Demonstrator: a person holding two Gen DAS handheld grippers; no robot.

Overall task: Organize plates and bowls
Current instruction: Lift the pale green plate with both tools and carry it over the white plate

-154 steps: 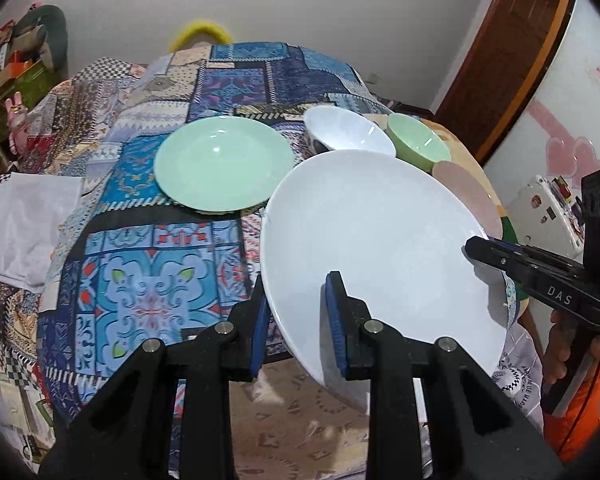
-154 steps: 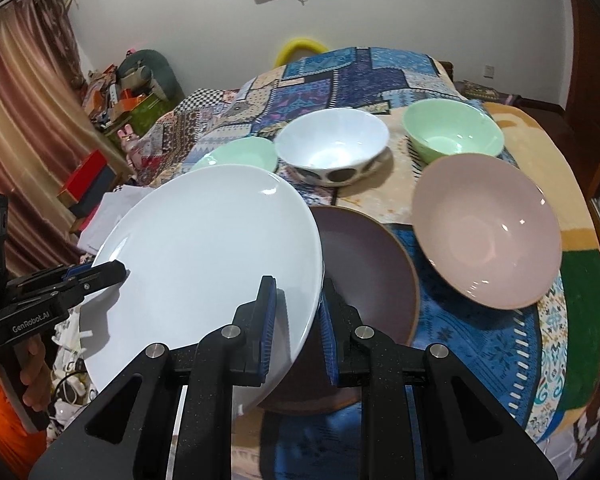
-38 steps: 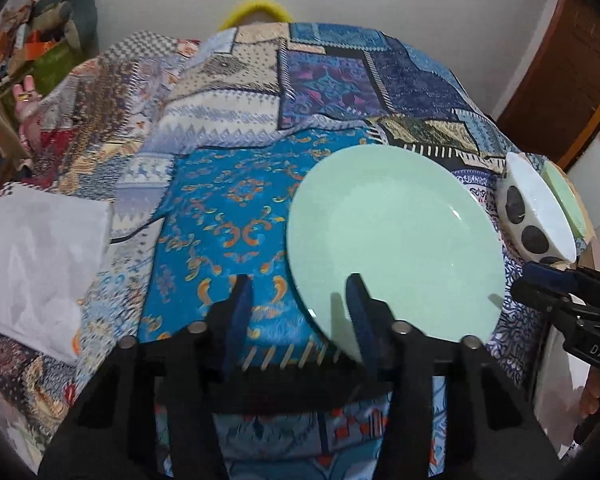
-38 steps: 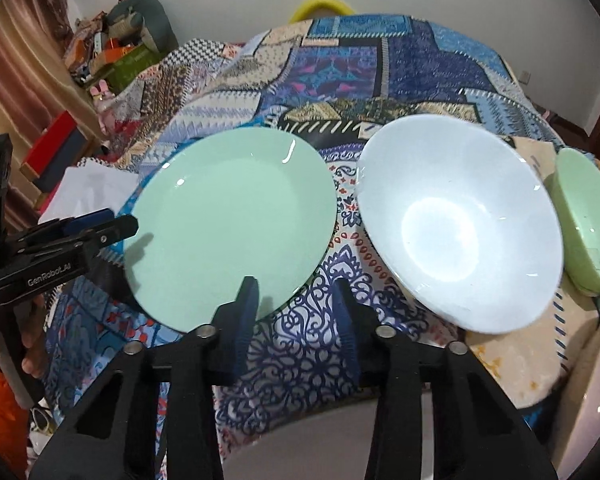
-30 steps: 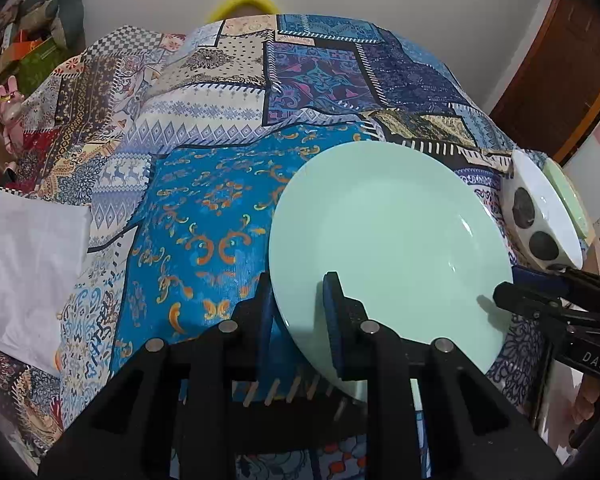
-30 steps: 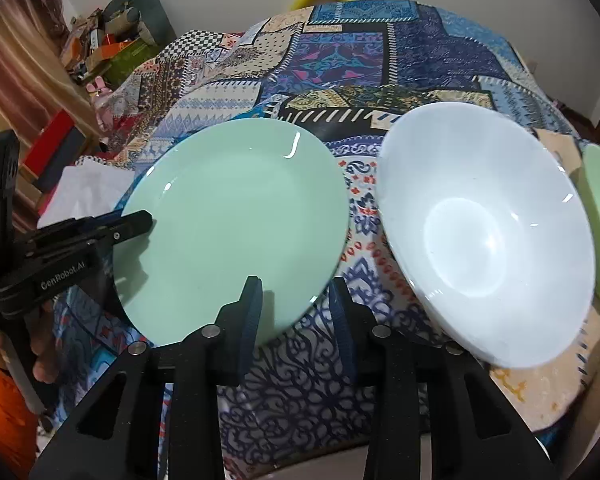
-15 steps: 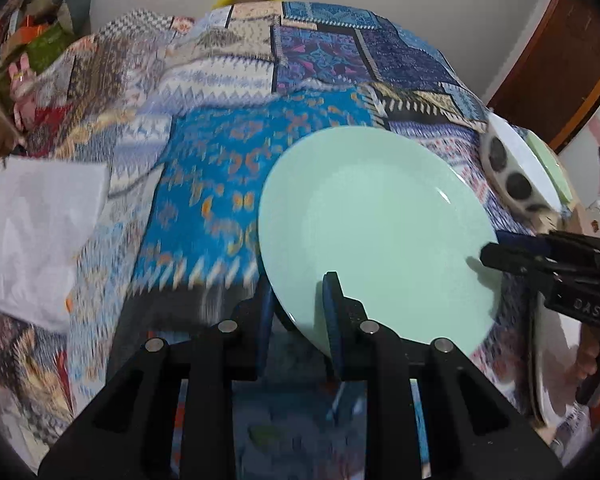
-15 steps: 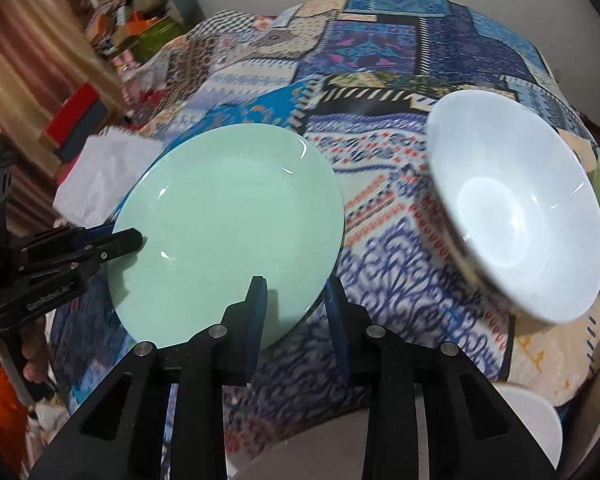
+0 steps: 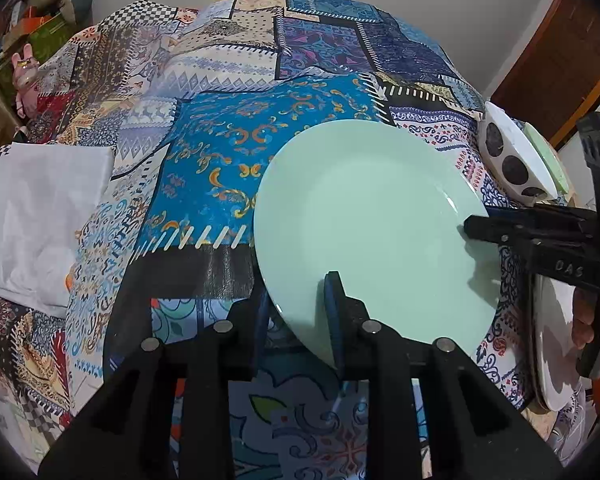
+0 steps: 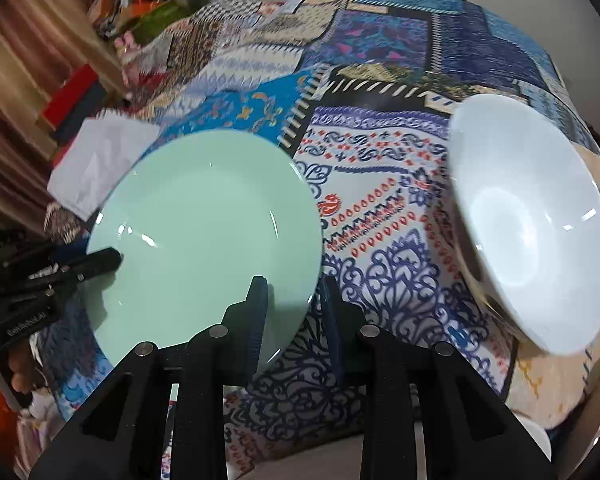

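Observation:
A mint green plate (image 9: 372,220) is held above the patchwork cloth (image 9: 228,148). My left gripper (image 9: 296,312) is shut on its near rim. My right gripper (image 10: 294,304) is shut on the opposite rim of the same plate (image 10: 204,232). Each gripper shows in the other's view, the right one (image 9: 540,236) at the plate's right edge, the left one (image 10: 60,272) at its left edge. A white bowl with dark dots (image 10: 528,216) stands to the right, also seen side-on (image 9: 512,160). A white plate's (image 9: 552,344) edge shows at lower right.
A green bowl's rim (image 9: 546,160) sits behind the white bowl. A white folded cloth (image 9: 32,216) lies at the table's left edge. Shelves with clutter (image 10: 60,80) stand at far left. A brown door (image 9: 556,72) is at far right.
Both grippers closed on the green plate about a second ago and have lifted it off the cloth, drawing it toward the near right. Five seconds ago they held the white plate.

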